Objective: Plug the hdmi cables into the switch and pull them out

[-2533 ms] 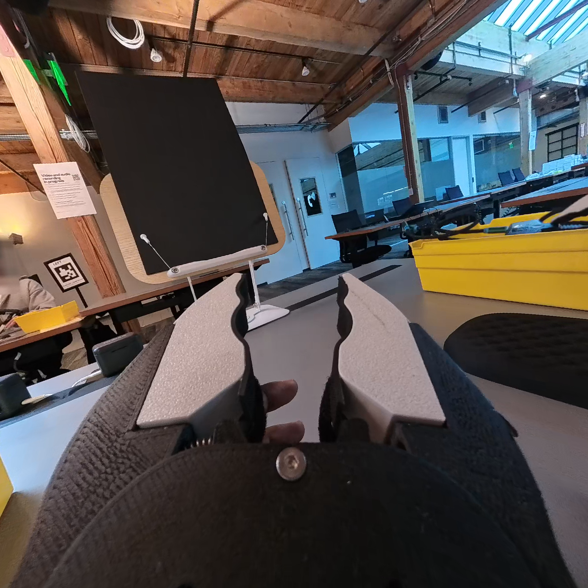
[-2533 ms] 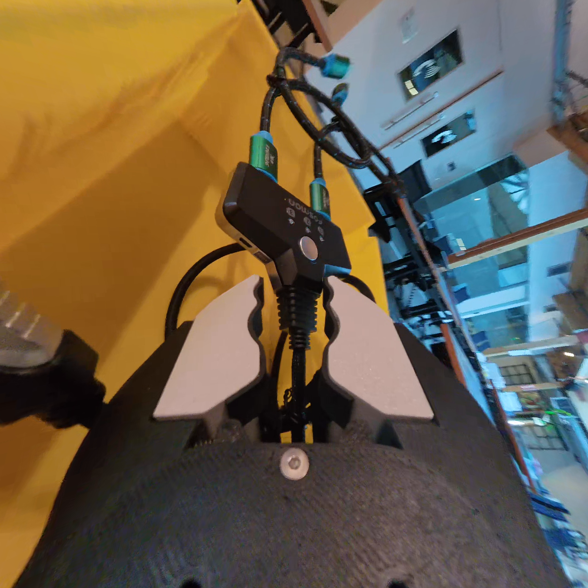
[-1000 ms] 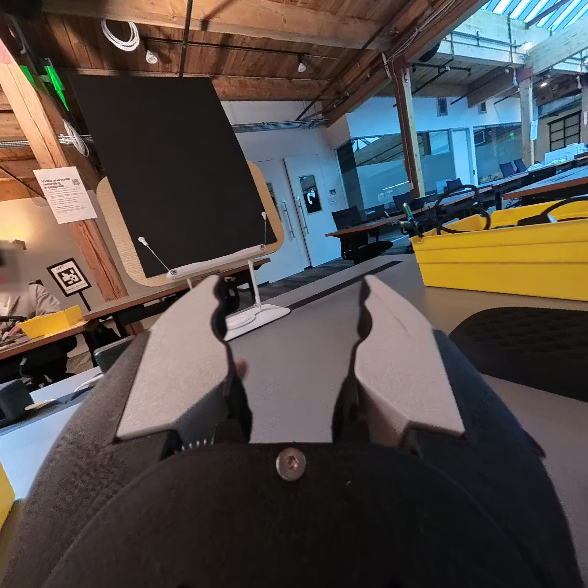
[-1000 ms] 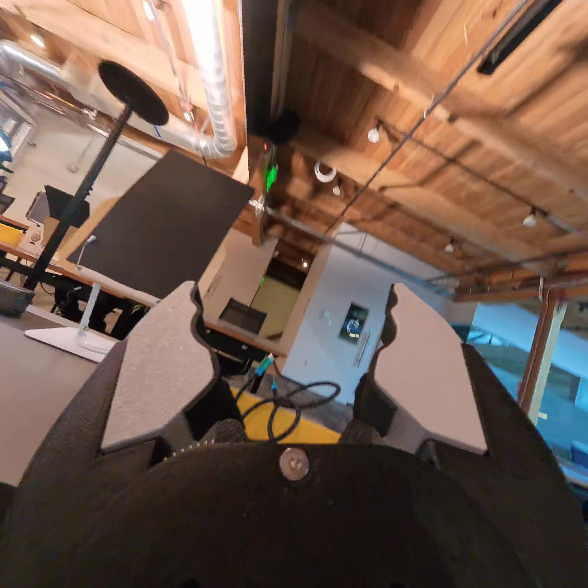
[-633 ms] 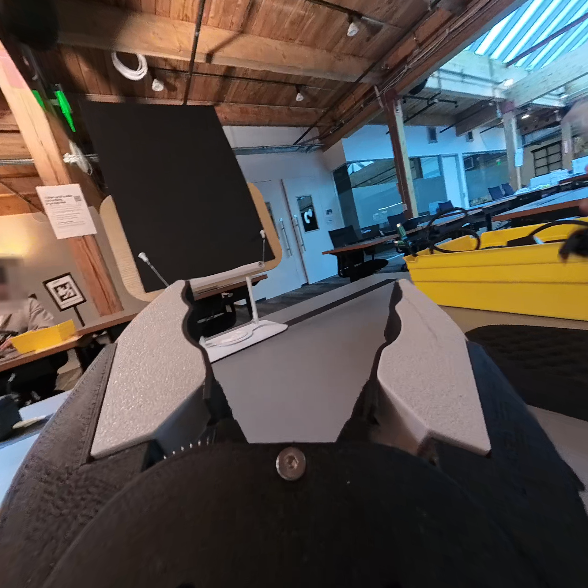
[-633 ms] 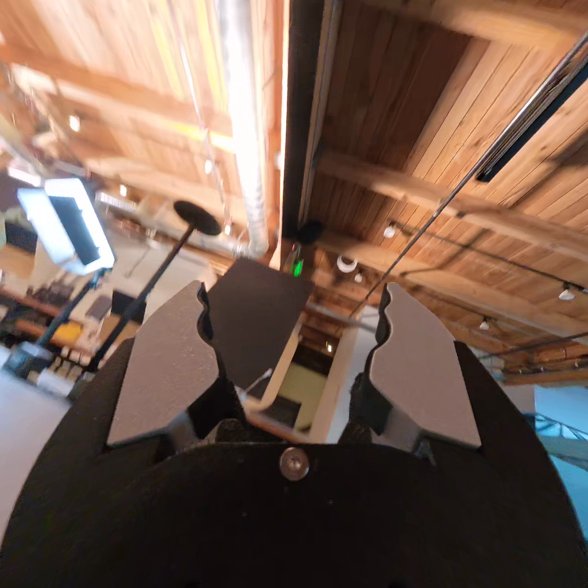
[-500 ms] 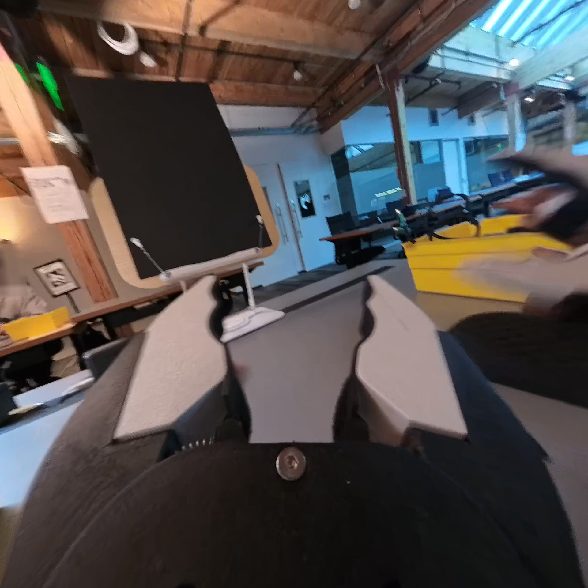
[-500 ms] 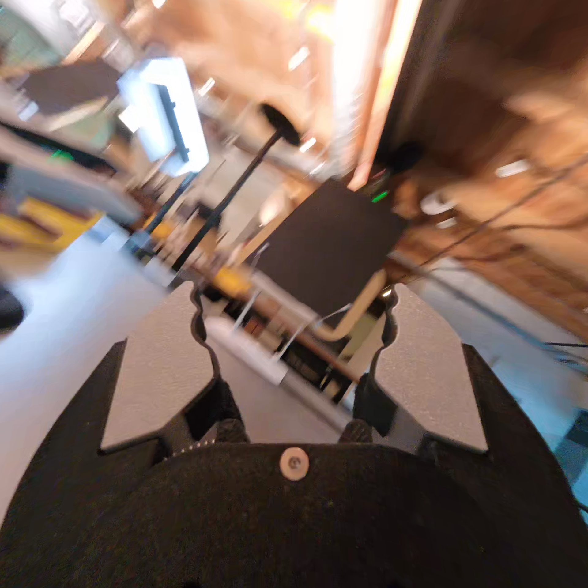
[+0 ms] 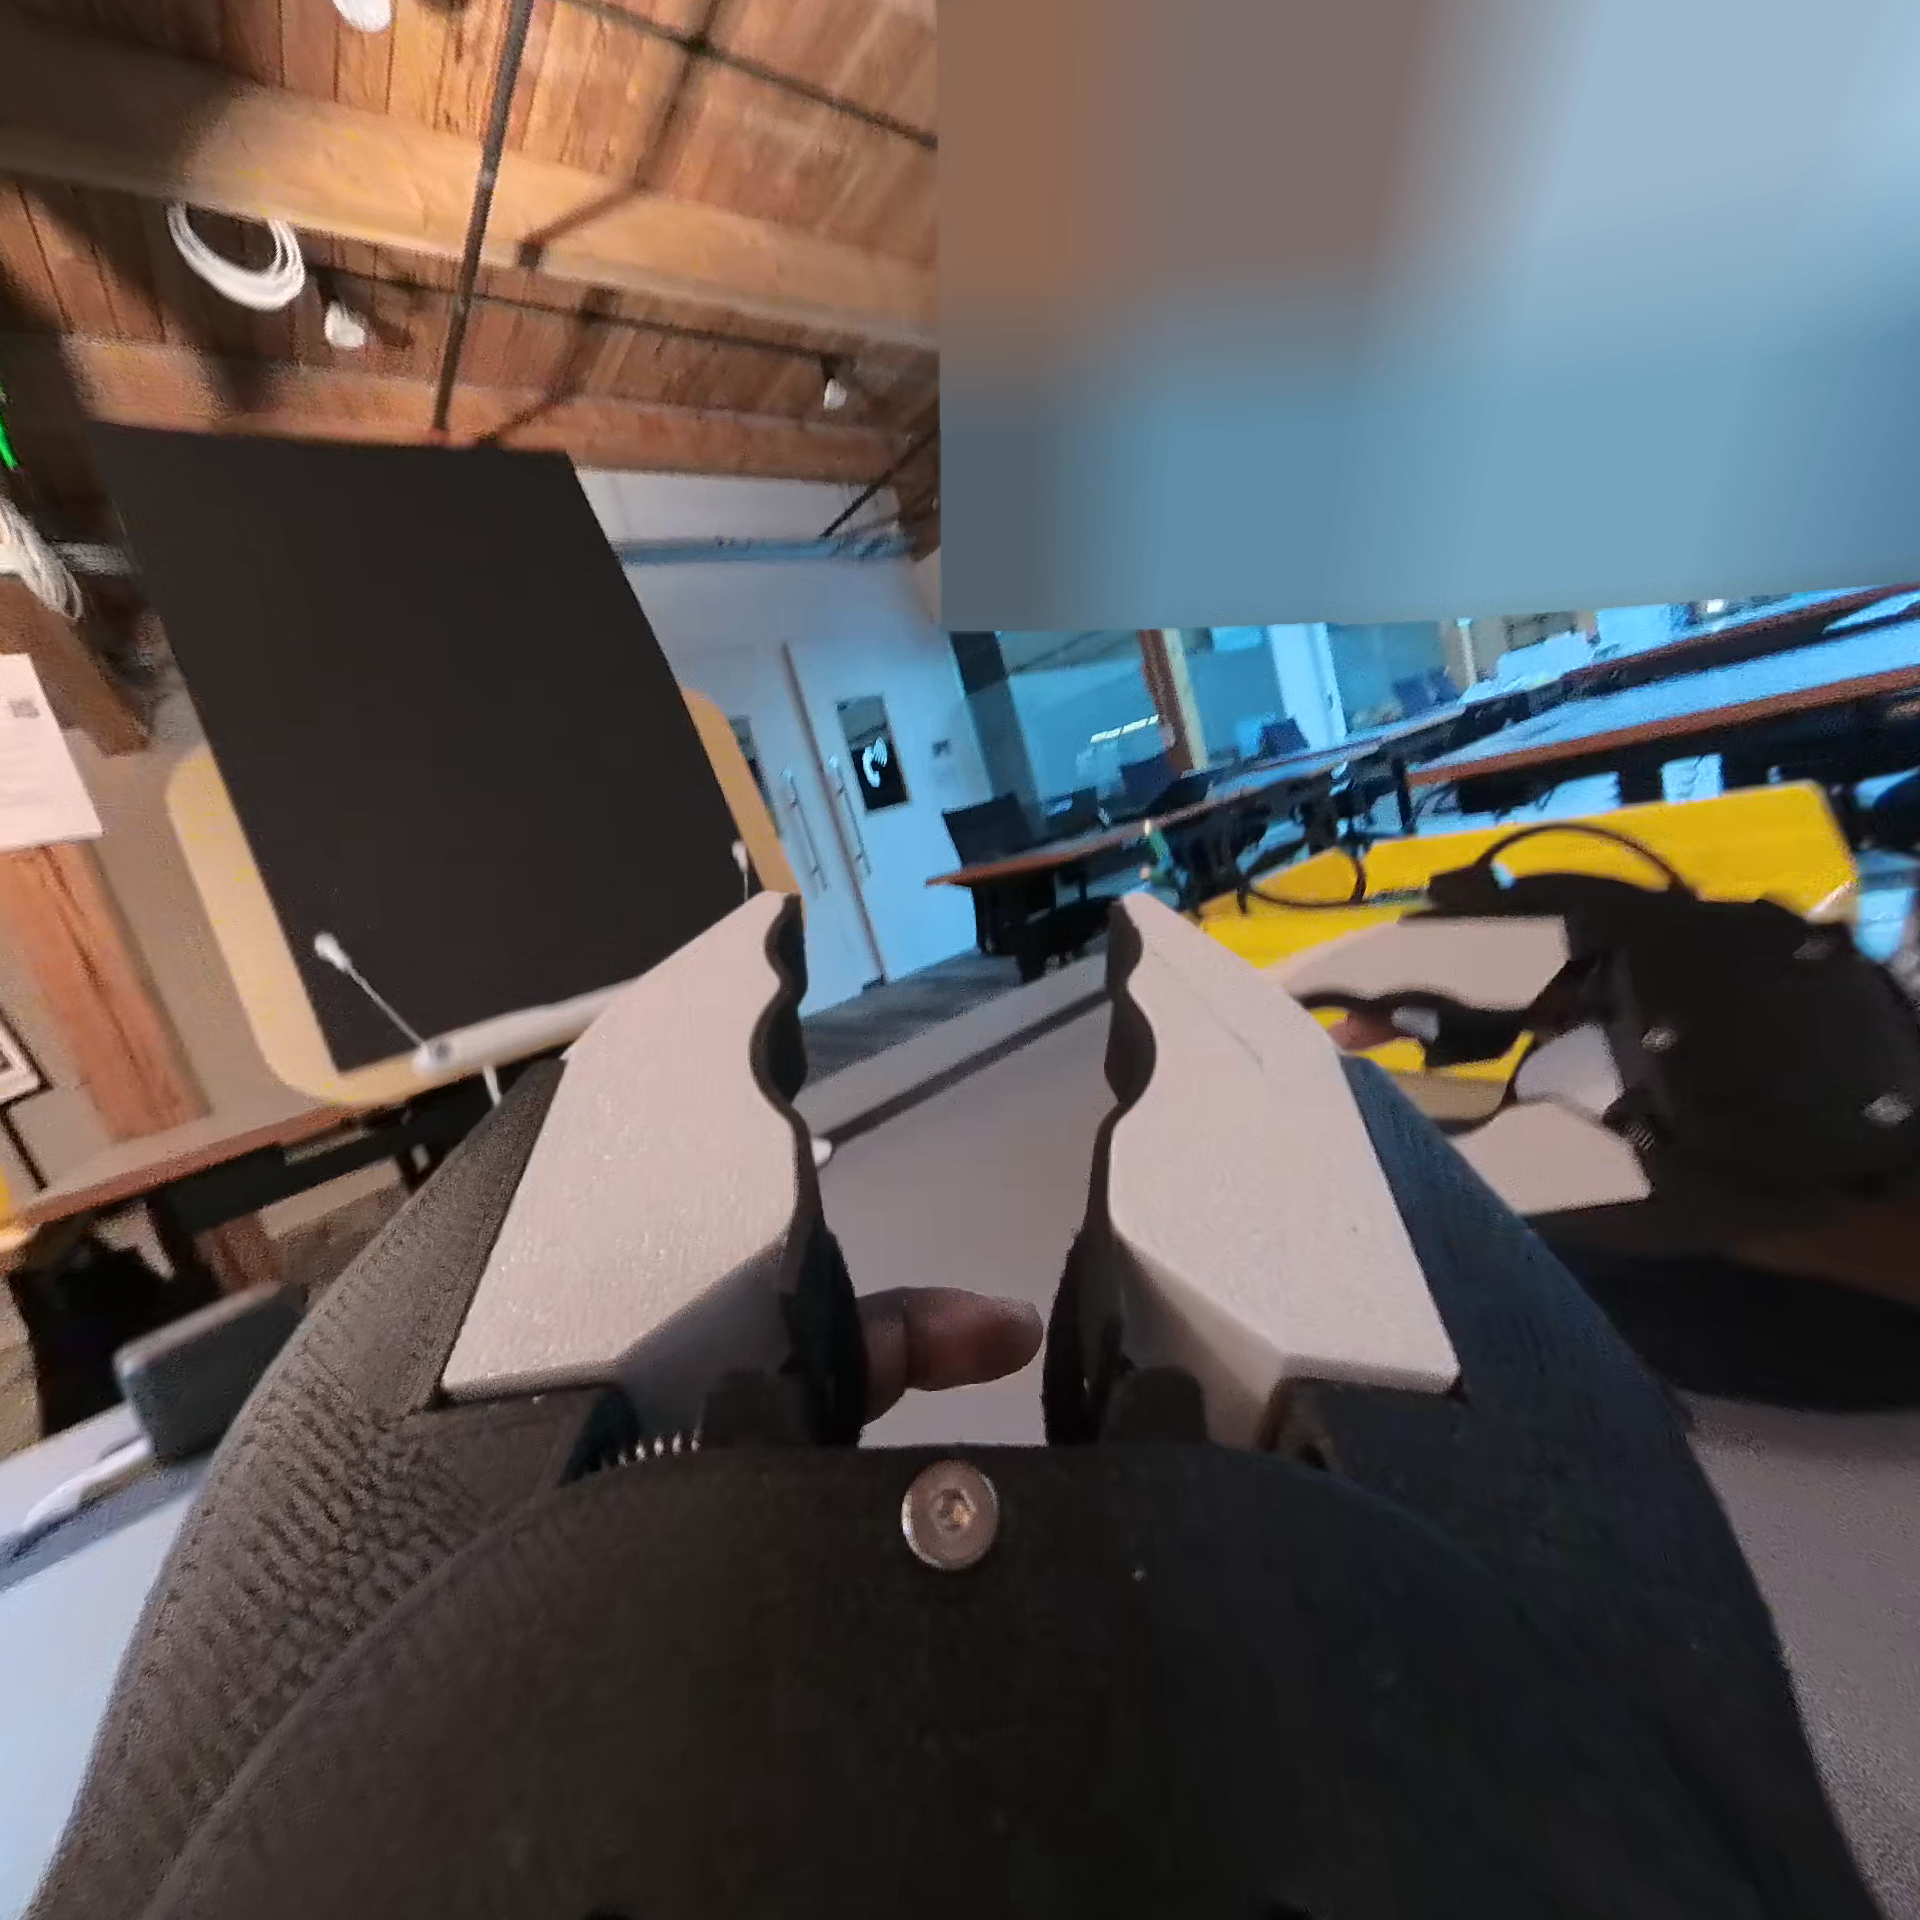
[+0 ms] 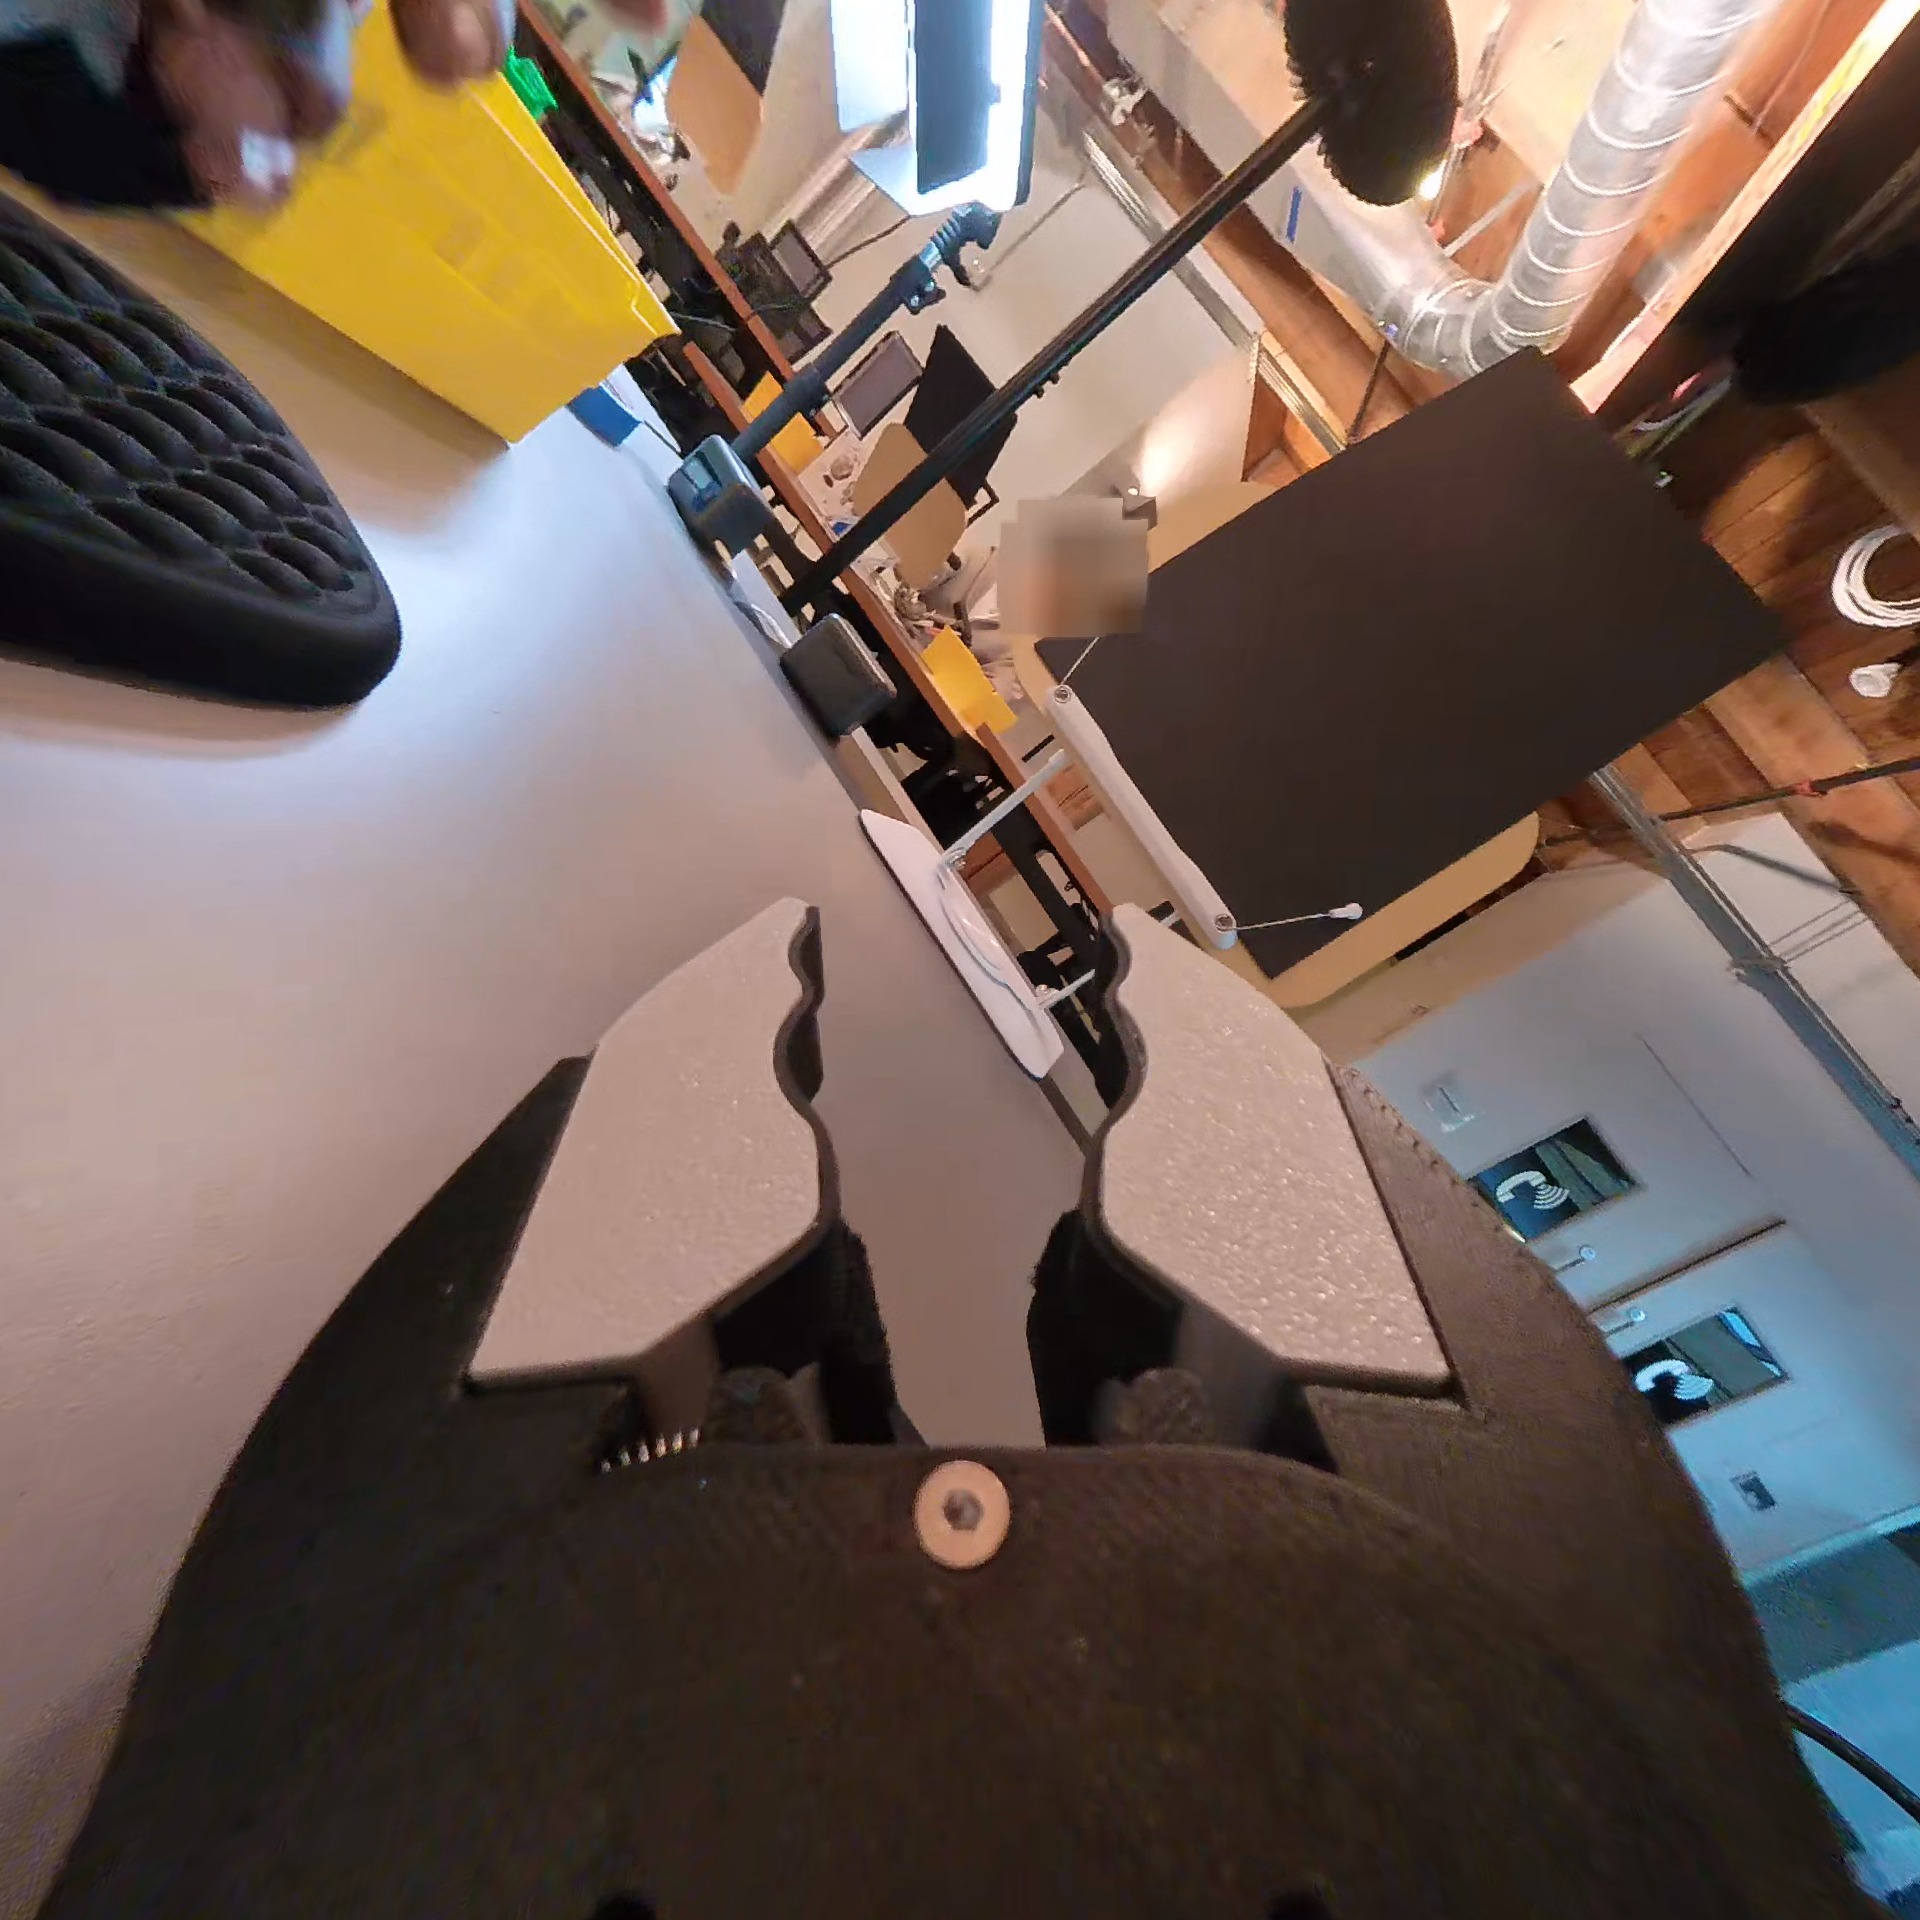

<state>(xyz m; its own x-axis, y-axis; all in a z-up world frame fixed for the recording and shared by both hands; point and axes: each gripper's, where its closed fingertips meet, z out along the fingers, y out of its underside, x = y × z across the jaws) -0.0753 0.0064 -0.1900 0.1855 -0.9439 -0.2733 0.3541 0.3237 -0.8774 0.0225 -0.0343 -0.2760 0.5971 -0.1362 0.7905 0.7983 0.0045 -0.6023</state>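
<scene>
Now that the right tool (image 10: 961, 997) has rolled sideways over the surface (image 10: 312, 935), both tools, the left tool (image 9: 954, 1013) included, are apart and empty; cables (image 9: 1304, 883) lie in the yellow bin (image 9: 1621, 842); the switch is unseen.

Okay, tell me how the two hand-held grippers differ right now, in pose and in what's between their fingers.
The left hand-held gripper is held roughly level with the grey table, while the right hand-held gripper is rolled steeply, so its view shows the table tilted. A fingertip shows between the bases of the left gripper's fingers; nothing shows between the right's. Both are open, empty and hold no cable.
</scene>
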